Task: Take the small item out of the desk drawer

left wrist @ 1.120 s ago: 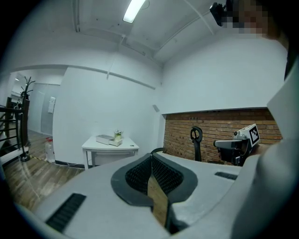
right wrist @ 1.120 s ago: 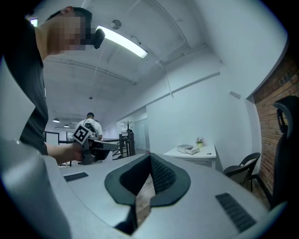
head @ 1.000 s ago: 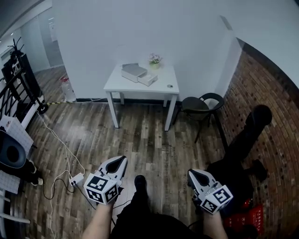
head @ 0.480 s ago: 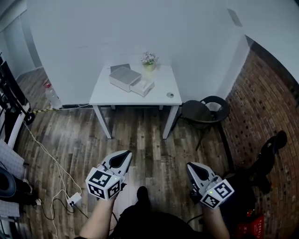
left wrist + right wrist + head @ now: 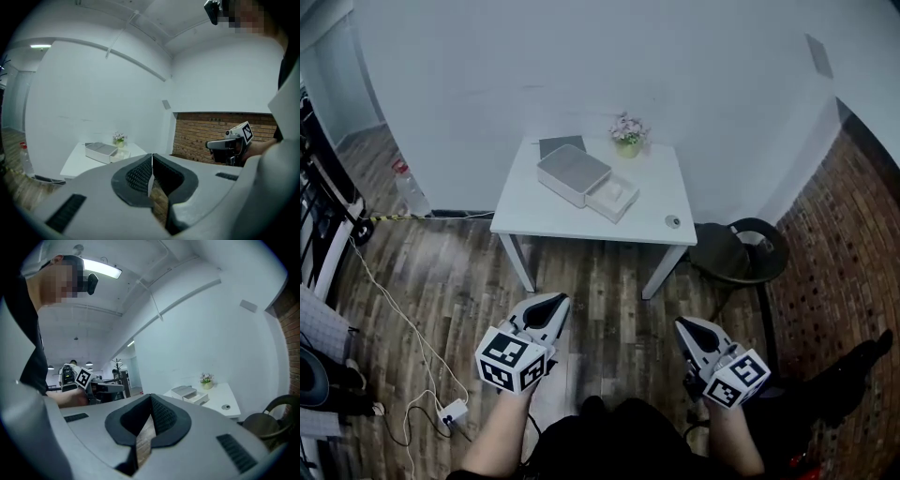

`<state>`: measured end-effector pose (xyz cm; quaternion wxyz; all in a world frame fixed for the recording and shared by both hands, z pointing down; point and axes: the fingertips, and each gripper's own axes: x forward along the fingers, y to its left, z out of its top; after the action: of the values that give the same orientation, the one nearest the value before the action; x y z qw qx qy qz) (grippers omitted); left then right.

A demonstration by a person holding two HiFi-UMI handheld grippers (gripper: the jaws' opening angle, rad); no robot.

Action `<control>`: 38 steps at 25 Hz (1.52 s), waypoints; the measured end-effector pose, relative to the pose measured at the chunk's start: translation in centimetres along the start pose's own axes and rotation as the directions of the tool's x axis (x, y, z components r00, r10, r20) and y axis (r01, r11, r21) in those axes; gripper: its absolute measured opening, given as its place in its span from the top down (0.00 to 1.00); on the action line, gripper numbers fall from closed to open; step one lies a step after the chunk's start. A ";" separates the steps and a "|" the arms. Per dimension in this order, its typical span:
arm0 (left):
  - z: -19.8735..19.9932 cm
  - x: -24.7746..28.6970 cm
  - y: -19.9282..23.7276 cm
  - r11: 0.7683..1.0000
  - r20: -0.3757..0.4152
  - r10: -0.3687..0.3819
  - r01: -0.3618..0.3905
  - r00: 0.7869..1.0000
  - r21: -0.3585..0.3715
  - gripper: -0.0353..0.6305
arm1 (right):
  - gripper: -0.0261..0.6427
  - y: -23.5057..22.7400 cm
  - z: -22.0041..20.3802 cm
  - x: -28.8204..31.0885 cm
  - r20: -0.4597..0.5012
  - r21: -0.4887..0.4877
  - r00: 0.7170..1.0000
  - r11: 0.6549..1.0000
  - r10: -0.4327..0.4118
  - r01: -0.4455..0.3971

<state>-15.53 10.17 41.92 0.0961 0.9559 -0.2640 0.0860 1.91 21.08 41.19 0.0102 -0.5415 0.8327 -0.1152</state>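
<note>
A grey desk drawer unit (image 5: 572, 172) sits on the white table (image 5: 534, 214), its drawer (image 5: 614, 197) pulled open toward the front right. What lies inside the drawer is too small to make out. My left gripper (image 5: 555, 302) and right gripper (image 5: 684, 326) hang low over the floor, well short of the table, both shut with nothing between the jaws. The left gripper view shows its jaws (image 5: 151, 161) closed, with the drawer unit (image 5: 101, 150) far ahead. In the right gripper view the shut jaws (image 5: 151, 399) point toward the unit (image 5: 190, 393).
On the table stand a small flower pot (image 5: 627, 131), a dark pad (image 5: 561, 143) and a little round object (image 5: 673, 222). A dark round chair (image 5: 741, 253) stands right of the table by a brick wall. Cables and a power strip (image 5: 450, 411) lie on the wooden floor at left.
The view has moved toward the table, which now looks larger and nearer, with the open drawer clearer. Both grippers stay shut and low in front of the body.
</note>
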 end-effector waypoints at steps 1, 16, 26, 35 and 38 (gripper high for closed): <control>-0.2 0.1 0.8 1.000 -0.006 0.012 -0.012 1.000 -0.008 0.93 | 0.96 -0.2 0.2 1.1 -0.005 -0.004 1.000 1.000 0.018 -0.018; -1.7 5.7 9.8 0.983 -0.057 0.145 -0.151 0.988 -0.105 0.93 | 0.96 -6.3 1.1 14.1 -0.059 0.100 0.972 0.970 0.227 -0.220; 2.9 21.2 15.2 0.975 -0.081 0.198 -0.205 0.977 -0.090 0.93 | 0.96 -21.1 3.5 22.6 -0.101 0.132 0.955 0.955 0.278 -0.264; 7.5 32.6 17.4 0.978 -0.082 0.203 -0.206 0.976 -0.030 0.93 | 0.96 -31.1 6.7 29.3 -0.114 0.114 0.935 0.939 0.336 -0.323; 6.7 33.4 18.7 0.975 -0.105 0.212 -0.218 0.972 -0.052 0.93 | 0.96 -31.7 5.6 30.7 -0.135 0.137 0.926 0.932 0.354 -0.336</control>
<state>3.76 -23.41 45.25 0.1294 0.9127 -0.3634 0.1345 18.51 -19.91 45.45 -0.0053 -0.3742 0.9055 -0.2000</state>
